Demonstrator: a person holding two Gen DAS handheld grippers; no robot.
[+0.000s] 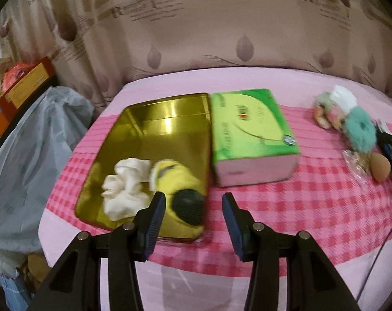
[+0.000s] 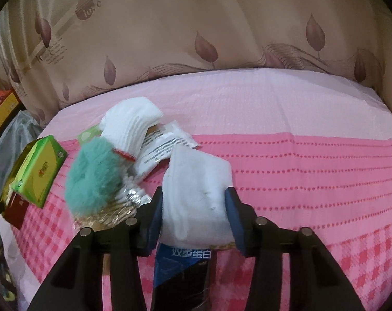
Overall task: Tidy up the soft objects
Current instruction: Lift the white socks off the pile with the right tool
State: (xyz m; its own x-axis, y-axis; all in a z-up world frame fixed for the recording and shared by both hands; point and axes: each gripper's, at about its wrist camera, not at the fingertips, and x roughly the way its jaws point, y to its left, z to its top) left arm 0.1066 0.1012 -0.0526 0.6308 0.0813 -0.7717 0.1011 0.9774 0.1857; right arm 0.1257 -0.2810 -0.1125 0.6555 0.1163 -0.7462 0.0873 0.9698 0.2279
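Left wrist view: we are hovering our left gripper [image 1: 193, 207] open over the gold tin [image 1: 167, 119] holding two soft items, while our right gripper [image 2: 194, 212] is closing on a white pad [image 2: 198, 194], others waiting.

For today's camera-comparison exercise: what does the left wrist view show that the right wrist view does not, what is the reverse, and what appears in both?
Only the left wrist view shows the gold tin holding a white cloth and a yellow plush, with the open left gripper near it.

Only the right wrist view shows the right gripper around a white pad.

Both show the green tissue pack, teal scrunchie and pink cloth.
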